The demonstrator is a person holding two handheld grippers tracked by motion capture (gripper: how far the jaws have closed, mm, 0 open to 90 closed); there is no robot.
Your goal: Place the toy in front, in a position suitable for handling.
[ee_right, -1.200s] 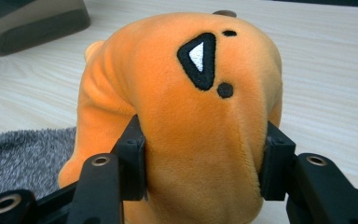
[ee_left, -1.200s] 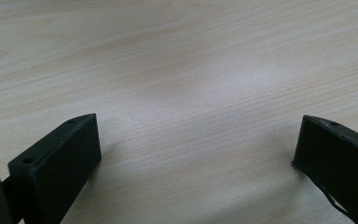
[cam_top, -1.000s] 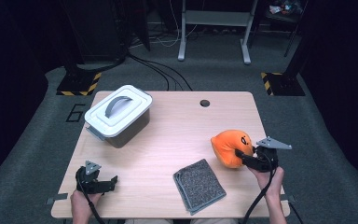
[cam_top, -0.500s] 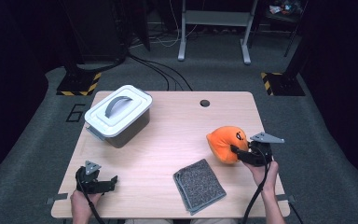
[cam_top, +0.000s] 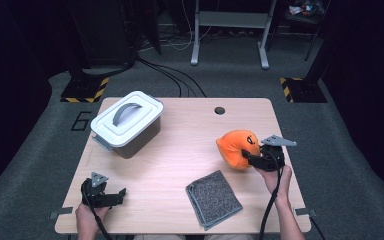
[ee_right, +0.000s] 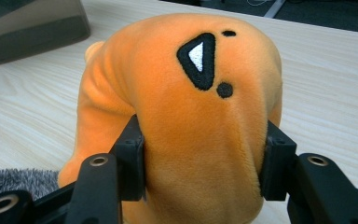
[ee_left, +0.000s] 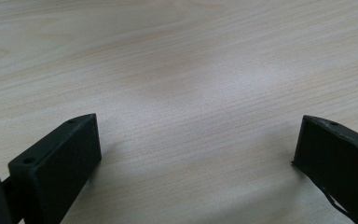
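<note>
An orange plush toy (cam_top: 236, 146) with black stitched markings hangs just above the right part of the wooden table (cam_top: 180, 150). My right gripper (cam_top: 252, 157) is shut on the orange plush toy (ee_right: 186, 112), its two black jaws squeezing the soft body from both sides. At the table's near left corner my left gripper (cam_top: 116, 196) rests low and stands open. In the left gripper view, bare wood lies between the widely parted fingertips (ee_left: 70, 149) of the left gripper (ee_left: 196, 149).
A grey bin with a white lid and grey handle (cam_top: 126, 122) stands at the back left. A folded grey cloth (cam_top: 213, 198) lies near the front edge, its corner (ee_right: 14, 182) just left of the toy. A round cable hole (cam_top: 219, 110) marks the far edge.
My right gripper has carried the orange plush toy leftward toward the table's middle. The left gripper has stayed where it was.
</note>
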